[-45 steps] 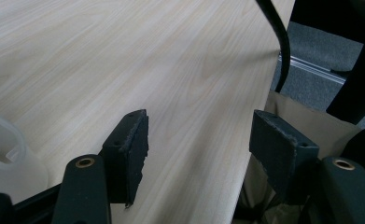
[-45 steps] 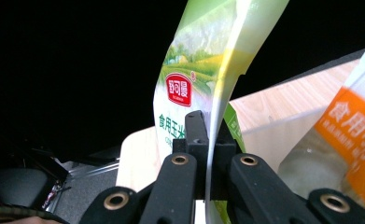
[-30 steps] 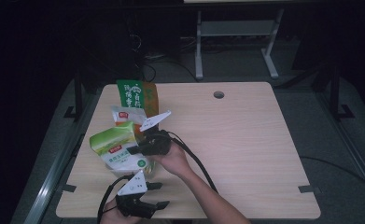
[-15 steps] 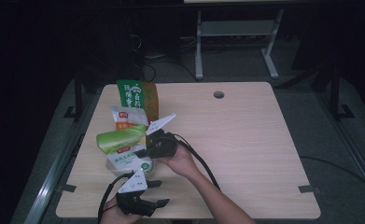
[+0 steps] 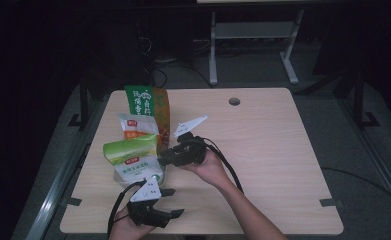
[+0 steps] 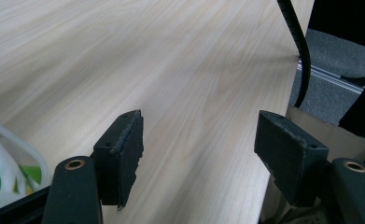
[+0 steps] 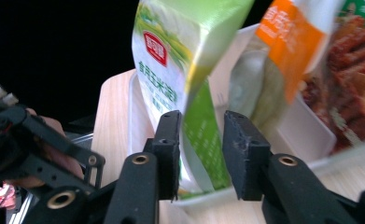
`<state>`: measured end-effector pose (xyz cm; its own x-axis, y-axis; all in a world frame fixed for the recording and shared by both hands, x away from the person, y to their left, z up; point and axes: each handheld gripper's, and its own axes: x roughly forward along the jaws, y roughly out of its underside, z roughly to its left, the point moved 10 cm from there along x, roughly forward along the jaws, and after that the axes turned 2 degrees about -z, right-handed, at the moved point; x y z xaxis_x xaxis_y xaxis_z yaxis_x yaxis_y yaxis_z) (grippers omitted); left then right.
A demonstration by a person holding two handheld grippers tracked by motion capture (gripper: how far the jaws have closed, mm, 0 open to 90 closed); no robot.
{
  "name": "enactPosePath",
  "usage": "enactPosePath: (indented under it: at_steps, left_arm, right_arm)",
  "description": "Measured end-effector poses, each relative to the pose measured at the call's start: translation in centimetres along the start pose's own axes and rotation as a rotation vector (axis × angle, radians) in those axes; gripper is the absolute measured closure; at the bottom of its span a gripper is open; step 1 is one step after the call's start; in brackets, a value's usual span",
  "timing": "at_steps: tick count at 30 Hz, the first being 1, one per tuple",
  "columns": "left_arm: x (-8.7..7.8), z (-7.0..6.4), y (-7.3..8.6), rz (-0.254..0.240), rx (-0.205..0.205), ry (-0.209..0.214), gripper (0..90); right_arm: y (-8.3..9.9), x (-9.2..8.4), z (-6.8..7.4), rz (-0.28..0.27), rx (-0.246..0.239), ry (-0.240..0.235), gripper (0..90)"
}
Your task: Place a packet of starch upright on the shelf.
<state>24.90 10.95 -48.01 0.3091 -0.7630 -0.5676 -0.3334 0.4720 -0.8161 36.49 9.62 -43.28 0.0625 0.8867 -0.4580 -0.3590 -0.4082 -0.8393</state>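
Green pouch [image 7: 171, 88] stands upright in the white tray [image 7: 311, 126] at left of the high view, between my right gripper's [image 7: 201, 144] just-loosened pads, jaws spread. My left gripper [image 6: 199, 144] is spread, empty, lower left. Three pouches, one tray, one counter [image 5: 273, 150].

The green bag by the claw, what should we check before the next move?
1. Right claw let go of the green bag: ok, jaws have just been opening, a gap at one pad, the bag's edge between them.
2. Green bag standing in the white tray: ok.
3. Orange bag upright: ok.
4. Left claw open with nothing in it: ok.
5. Bag will stay up alone: cannot tell.
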Motion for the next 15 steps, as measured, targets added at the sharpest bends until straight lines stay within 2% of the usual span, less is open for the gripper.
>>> enactPosePath:
  at_steps: [5,15]
  left_arm:
    - [0.6,0.3,-0.7,0.001,0.0,0.002,31.3]
    - [1.2,1.0,-1.7,0.005,0.005,-0.005,30.1]
  right_arm:
    - [0.5,-2.0,-1.0,-0.008,0.015,0.035,57.9]
    - [1.9,-5.7,-3.5,0.009,0.065,0.116,47.7]
